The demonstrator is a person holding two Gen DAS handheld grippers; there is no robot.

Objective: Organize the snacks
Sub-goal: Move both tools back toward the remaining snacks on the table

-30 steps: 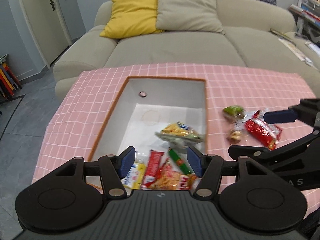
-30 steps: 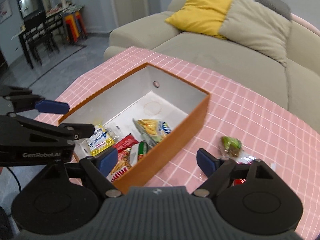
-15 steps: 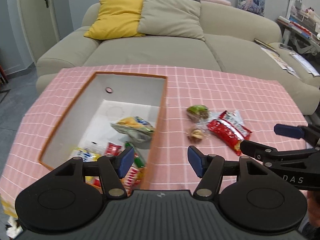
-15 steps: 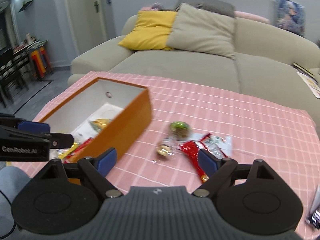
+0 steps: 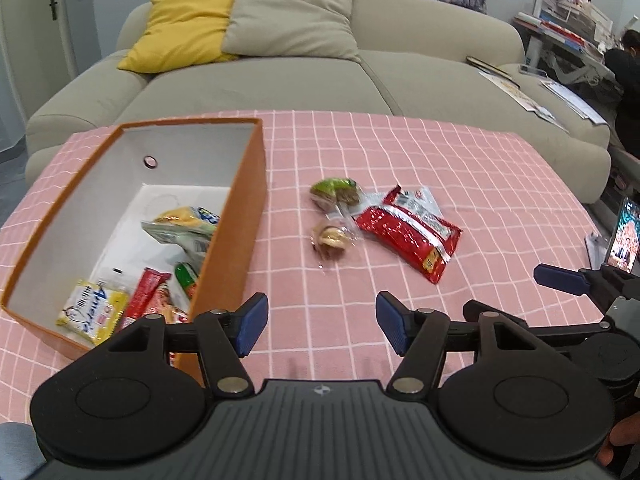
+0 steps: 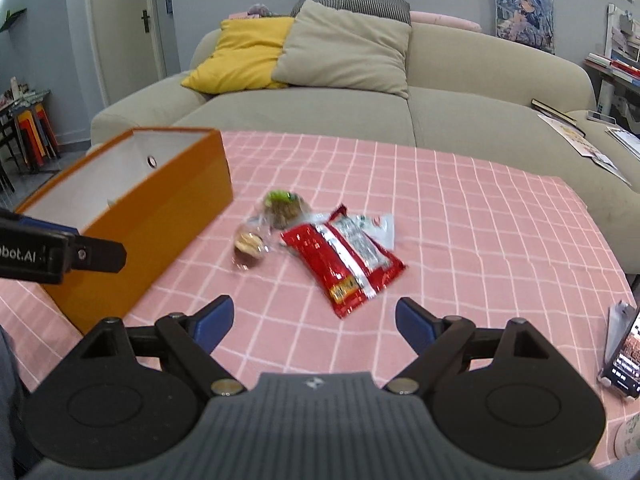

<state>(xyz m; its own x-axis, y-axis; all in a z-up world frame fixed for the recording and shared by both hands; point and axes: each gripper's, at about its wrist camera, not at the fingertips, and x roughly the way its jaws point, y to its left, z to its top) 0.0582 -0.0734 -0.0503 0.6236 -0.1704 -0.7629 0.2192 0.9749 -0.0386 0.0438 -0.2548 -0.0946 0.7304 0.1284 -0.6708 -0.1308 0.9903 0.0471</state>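
While I hold both tongs above pink checked bench (image 5: 460, 168), left tongs (image 5: 318, 322) gape wide, nothing between; right tongs (image 6: 314, 326) likewise wide, empty. Red foil snack bag (image 6: 344, 258) lies flat, shiny, silver label panel, just right of orange box (image 5: 236, 236). Green-topped wrapped pastry (image 5: 335, 192) and small round clear-wrapped pastry (image 5: 330, 238) touch its left edge. Box, white inside, holds yellow packet (image 5: 94, 314), red sachets, chip bag.

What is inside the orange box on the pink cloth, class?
Inside the orange box: a yellow packet, a red packet, a green wrapper and a yellow-and-blue bag. The near wall and the left claw hide the rest.
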